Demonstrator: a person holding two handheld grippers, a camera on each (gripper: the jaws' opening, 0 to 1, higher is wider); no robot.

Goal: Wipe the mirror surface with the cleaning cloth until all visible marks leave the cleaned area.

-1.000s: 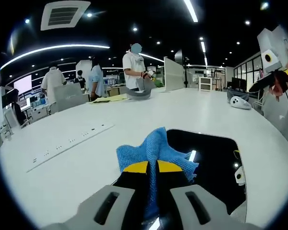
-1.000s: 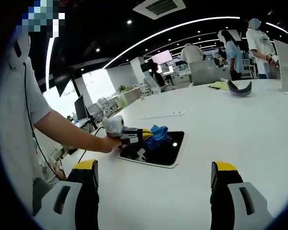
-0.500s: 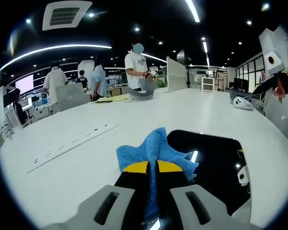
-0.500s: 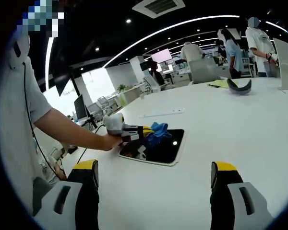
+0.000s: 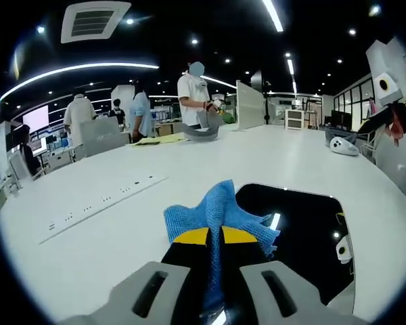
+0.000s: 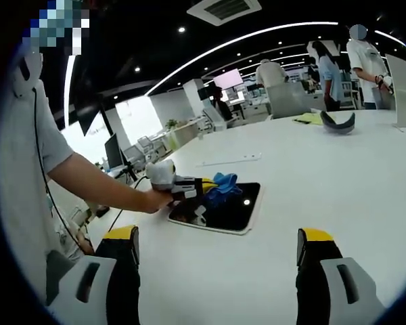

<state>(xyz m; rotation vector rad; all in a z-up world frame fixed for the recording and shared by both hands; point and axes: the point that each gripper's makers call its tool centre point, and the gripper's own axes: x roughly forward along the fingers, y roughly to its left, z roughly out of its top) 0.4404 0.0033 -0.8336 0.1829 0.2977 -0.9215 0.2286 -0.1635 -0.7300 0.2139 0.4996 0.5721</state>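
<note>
A dark flat mirror [image 5: 304,233] lies on the white table [image 5: 122,223]. My left gripper [image 5: 215,237] is shut on a blue cleaning cloth [image 5: 220,213], which rests at the mirror's left edge. In the right gripper view the same mirror [image 6: 227,213] lies at mid-distance with the cloth [image 6: 222,187] and the left gripper [image 6: 206,186] on its far-left corner, held by a person's hand [image 6: 152,200]. My right gripper [image 6: 216,245] hangs well above the table, jaws wide open with nothing between them.
A long white power strip [image 5: 98,205] lies left of the mirror. At the table's far side are a grey curved object [image 5: 196,133], yellow sheets [image 5: 152,140] and several people. A white device [image 5: 344,145] sits at the right.
The left gripper view has shifted very slightly; cloth and mirror keep their places. Nothing has changed in the right gripper view.
</note>
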